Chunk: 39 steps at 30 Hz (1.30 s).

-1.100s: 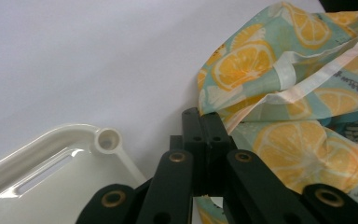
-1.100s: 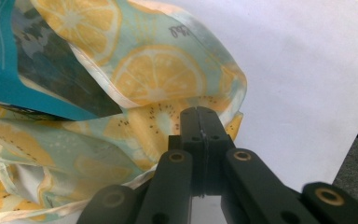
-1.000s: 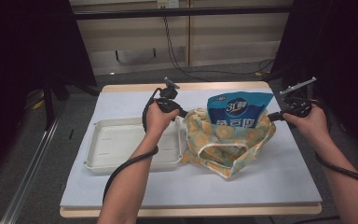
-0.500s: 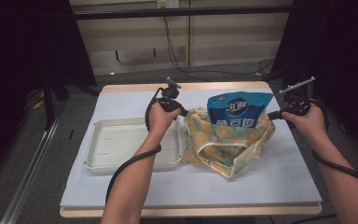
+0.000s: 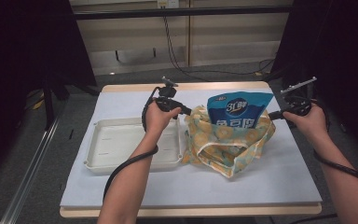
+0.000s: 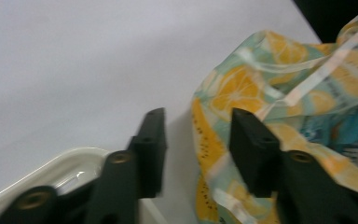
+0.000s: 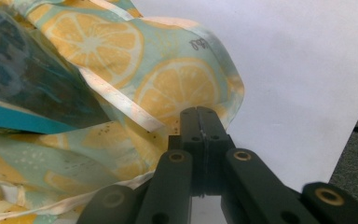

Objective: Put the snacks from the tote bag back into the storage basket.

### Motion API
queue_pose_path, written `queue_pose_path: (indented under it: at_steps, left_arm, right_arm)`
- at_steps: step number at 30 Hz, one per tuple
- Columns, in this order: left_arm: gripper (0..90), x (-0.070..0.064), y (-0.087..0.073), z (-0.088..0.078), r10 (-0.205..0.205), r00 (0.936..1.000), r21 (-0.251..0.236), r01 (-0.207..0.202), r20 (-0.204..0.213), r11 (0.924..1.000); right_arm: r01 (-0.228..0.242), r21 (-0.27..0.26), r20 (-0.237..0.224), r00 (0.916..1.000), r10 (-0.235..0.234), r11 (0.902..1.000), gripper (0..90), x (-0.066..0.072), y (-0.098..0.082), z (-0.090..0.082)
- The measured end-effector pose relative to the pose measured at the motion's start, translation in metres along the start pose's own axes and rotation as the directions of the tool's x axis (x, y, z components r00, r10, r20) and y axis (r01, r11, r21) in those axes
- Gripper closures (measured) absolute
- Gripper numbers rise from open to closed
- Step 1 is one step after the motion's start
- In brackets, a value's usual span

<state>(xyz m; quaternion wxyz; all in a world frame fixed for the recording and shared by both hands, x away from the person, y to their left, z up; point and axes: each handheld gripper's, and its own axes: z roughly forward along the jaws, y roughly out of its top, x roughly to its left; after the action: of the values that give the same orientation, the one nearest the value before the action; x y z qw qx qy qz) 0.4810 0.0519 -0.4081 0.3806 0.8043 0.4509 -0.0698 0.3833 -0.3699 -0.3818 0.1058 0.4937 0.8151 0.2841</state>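
A cloth bag (image 5: 228,142) printed with orange slices lies in the middle of the table, with a blue pouch (image 5: 237,109) standing upright in it. My left gripper (image 5: 188,112) is at the bag's left edge. Its jaws have just been opening. In the left gripper view the gripper (image 6: 196,119) stands open, the bag's hem (image 6: 209,140) loose in the gap against the right jaw. My right gripper (image 5: 271,115) is at the bag's right edge. In the right gripper view the gripper (image 7: 204,114) is shut on the bag's rim (image 7: 135,116).
A shallow white tray (image 5: 121,144) sits to the left of the bag, under my left forearm. A pale mat (image 5: 270,177) covers the table top. Beyond the table's far edge the floor carries cables and dark stands.
The left gripper's jaws now stand apart at the bag's left edge, where they were closed before. Both hands and the bag have kept their places.
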Motion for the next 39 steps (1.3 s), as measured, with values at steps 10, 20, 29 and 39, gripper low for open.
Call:
queue_pose_path:
  at_steps: [10, 20, 29, 39]
  left_arm:
    - [33.3, -0.013, -0.012, -0.027, 0.118, 0.9923, 0.033, -0.119, 0.038, 0.9923]
    - [22.0, -0.038, -0.031, -0.035, 0.215, 0.9732, 0.01, -0.217, 0.082, 0.9762]
    - [18.9, -0.061, -0.037, -0.027, 0.29, 0.9503, -0.002, -0.291, 0.114, 0.9566]
    - [42.7, -0.073, -0.04, -0.015, 0.328, 0.932, 0.023, -0.335, 0.154, 0.9418]
  right_arm:
    - [0.002, 0.004, 0.003, 1.0, -0.002, 1.0, 90.0, 0.004, -0.001, -0.002]
    - [0.003, 0.008, 0.002, 1.0, -0.003, 1.0, 90.0, 0.005, -0.003, -0.001]
    - [0.006, 0.015, -0.003, 1.0, -0.006, 0.9999, 90.0, 0.007, -0.002, 0.0]
    - [0.006, 0.016, -0.008, 1.0, -0.006, 0.9999, 90.0, 0.009, -0.001, 0.0]
